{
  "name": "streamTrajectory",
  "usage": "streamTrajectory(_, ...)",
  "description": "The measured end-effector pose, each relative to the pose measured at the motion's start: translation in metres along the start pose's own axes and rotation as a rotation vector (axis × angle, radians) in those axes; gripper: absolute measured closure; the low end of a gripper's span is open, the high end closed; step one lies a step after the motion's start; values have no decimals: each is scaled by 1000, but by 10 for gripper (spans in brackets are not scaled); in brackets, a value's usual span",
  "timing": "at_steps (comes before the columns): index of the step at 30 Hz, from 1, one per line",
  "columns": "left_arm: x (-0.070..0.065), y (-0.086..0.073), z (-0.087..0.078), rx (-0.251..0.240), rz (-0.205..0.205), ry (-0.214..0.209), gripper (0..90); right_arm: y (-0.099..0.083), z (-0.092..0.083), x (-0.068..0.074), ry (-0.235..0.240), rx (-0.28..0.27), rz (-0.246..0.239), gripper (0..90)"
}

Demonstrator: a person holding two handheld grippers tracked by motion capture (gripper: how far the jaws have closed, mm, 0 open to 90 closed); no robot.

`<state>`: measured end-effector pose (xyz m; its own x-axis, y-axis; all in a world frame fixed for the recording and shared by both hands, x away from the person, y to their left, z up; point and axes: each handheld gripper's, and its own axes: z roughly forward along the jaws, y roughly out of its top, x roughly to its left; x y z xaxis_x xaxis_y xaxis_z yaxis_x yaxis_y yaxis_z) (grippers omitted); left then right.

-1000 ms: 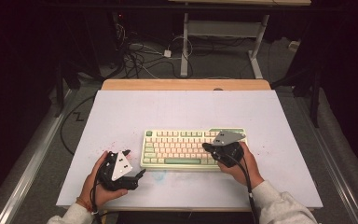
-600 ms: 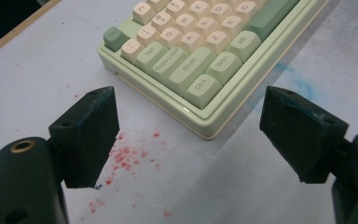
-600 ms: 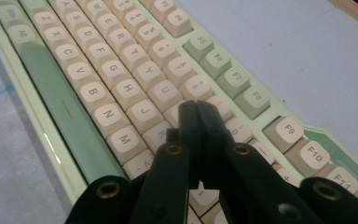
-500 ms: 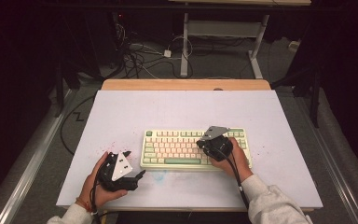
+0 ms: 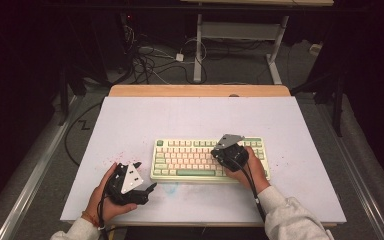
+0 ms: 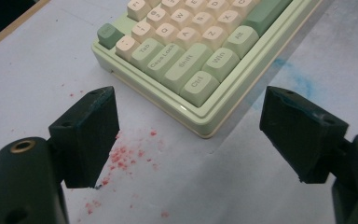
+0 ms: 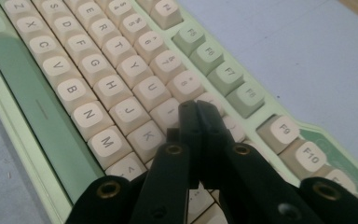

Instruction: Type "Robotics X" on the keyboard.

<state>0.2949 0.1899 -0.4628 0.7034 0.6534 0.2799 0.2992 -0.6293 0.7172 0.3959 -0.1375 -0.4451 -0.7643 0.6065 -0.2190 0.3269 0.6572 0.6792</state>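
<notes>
The keyboard [image 5: 210, 160] lies flat on the pale surface [image 5: 145, 120], a little toward the near edge and slightly right of centre, its long side running across. It is pale green with cream keys and a darker green space bar [image 7: 28, 107] along the near row.

The right tool [image 5: 220, 154] is down over the keyboard's right half, at about 3 o'clock from the board's middle, with the person's hand [image 5: 247, 170] behind it and a light sleeve [image 5: 290, 220] coming in from 5 o'clock. In the right gripper view its two black jaws are clenched together with nothing between them, and their joined tips sit over the cream keys just past the K key [image 7: 145, 136]; whether the tips press on a key I cannot tell, since they cover the spot.

The left tool [image 5: 150, 189] rests off the keyboard, at about 7 o'clock from it, near the front edge of the surface, held in the person's left hand [image 5: 102, 200]. Its jaws stand wide apart, released, with nothing in them. In the left gripper view the keyboard's near left corner, with the Ctrl key [image 6: 198, 87], lies between and beyond the two pads [image 6: 89, 135], apart from them. Red specks [image 6: 121, 156] are scattered on the surface beside that corner, and a faint blue smudge [image 6: 298, 84] marks it along the keyboard's front edge.
</notes>
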Motion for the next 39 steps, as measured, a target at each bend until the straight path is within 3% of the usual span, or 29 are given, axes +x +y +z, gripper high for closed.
streamTrajectory(18,0,1,2,5,-4,-6,190,-2,-25,-1,15,-128,23,863)
streamTrajectory(21,1,1,2,2,-15,-7,196,-3,-31,0,29,-153,24,793)
streamTrajectory(29,3,2,0,-8,-33,-4,205,-7,-42,1,13,-208,-6,427)
streamTrajectory(34,3,1,0,-11,-42,-7,205,-11,-51,3,-9,-247,-2,301)
streamTrajectory(39,2,1,0,-4,-46,-10,224,-16,-60,9,-46,-258,-11,243)
